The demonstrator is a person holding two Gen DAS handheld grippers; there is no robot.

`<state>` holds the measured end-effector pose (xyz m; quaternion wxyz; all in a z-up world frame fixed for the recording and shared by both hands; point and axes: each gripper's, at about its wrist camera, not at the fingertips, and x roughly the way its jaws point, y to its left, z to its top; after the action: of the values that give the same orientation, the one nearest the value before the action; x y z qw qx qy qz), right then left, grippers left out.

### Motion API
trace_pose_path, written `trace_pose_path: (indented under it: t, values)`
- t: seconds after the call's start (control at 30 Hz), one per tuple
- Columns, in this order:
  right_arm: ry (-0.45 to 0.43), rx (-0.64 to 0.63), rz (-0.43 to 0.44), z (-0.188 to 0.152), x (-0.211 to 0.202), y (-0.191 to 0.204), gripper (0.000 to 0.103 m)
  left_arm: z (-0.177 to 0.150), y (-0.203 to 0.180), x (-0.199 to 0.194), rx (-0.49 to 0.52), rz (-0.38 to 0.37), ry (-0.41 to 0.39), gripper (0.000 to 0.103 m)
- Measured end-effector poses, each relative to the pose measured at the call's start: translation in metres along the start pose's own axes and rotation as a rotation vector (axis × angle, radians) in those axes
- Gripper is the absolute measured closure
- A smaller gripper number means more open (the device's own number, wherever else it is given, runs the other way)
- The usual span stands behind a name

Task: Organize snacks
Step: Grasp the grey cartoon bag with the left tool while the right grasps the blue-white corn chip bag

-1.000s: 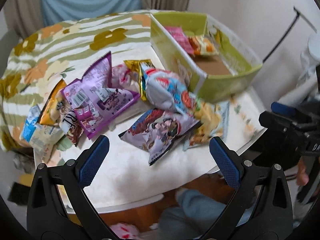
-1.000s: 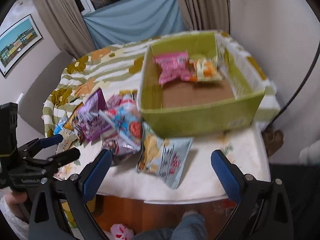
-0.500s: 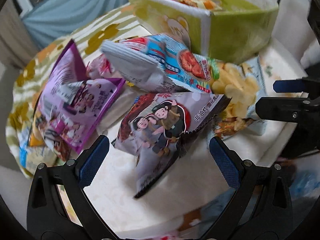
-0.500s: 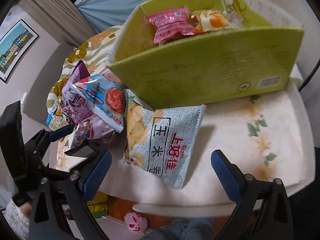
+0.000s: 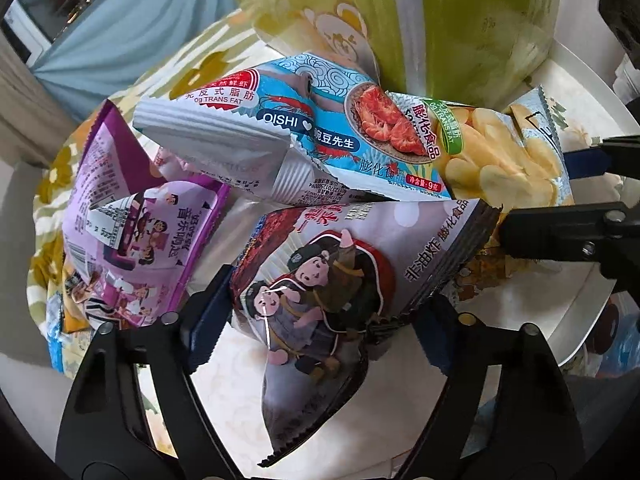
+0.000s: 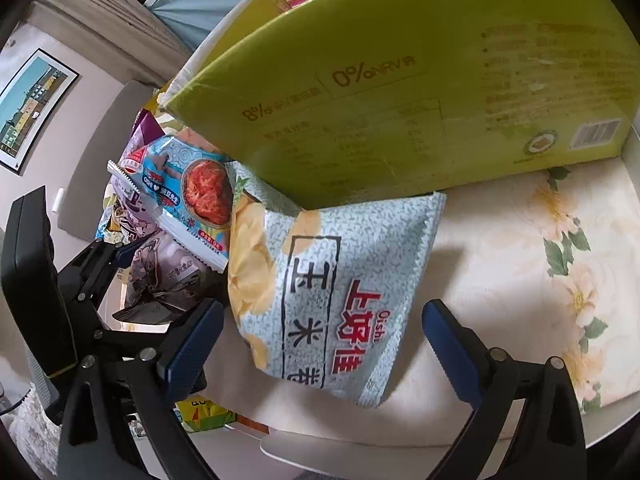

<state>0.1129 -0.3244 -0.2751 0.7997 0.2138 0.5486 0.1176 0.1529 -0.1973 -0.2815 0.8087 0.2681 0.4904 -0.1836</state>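
My left gripper (image 5: 320, 322) is open, its blue pads on either side of a grey-lilac snack bag with cartoon figures (image 5: 320, 276); it also shows in the right wrist view (image 6: 160, 272). A blue Oishi shrimp bag (image 5: 320, 132) leans on it. My right gripper (image 6: 320, 336) is open, its jaws wide around the lower end of a pale blue chip bag (image 6: 332, 280) that lies on the table against the green box (image 6: 400, 80). The left gripper shows in the right wrist view (image 6: 112, 256), and the right gripper's fingers (image 5: 568, 228) show at the right of the left wrist view.
A purple bag (image 5: 132, 236) and several more packets lie to the left on the floral tablecloth (image 5: 192, 76). The green box (image 5: 440, 20) stands at the back. The white table edge (image 6: 400, 440) is close below my right gripper.
Both grippers have moved down and forward to the bags. The cartoon bag now sits between the left pads, the pale blue bag between the right pads. Both stay open.
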Motion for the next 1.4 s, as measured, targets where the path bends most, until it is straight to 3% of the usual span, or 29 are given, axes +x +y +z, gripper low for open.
trace_pose_path:
  t: [0.13, 0.6, 0.7, 0.73, 0.83, 1.13, 1.4]
  values:
    - [-0.001, -0.009, 0.005, 0.004, 0.002, 0.0, 0.004, -0.006, 0.004, -0.002, -0.007, -0.011, 0.004, 0.03]
    - [-0.007, -0.036, -0.03, 0.01, 0.02, 0.02, 0.005, -0.034, 0.021, -0.012, -0.09, -0.005, 0.035, 0.03]
    - [-0.005, -0.045, -0.039, 0.008, 0.022, 0.024, 0.018, -0.042, 0.028, -0.018, -0.126, -0.003, 0.032, 0.03]
    - [0.0, -0.049, -0.046, 0.007, 0.022, 0.025, 0.029, -0.044, 0.032, -0.02, -0.142, -0.002, 0.033, 0.031]
    - [-0.017, -0.051, -0.05, 0.004, 0.018, 0.028, 0.038, -0.049, 0.038, -0.029, -0.186, -0.002, 0.025, 0.031]
    - [-0.08, -0.067, -0.085, -0.006, -0.009, 0.043, 0.042, -0.065, 0.059, -0.062, -0.248, 0.004, -0.024, 0.031]
    - [-0.132, -0.066, -0.087, -0.016, -0.06, 0.055, 0.042, -0.063, 0.071, -0.126, -0.283, 0.004, -0.126, 0.031]
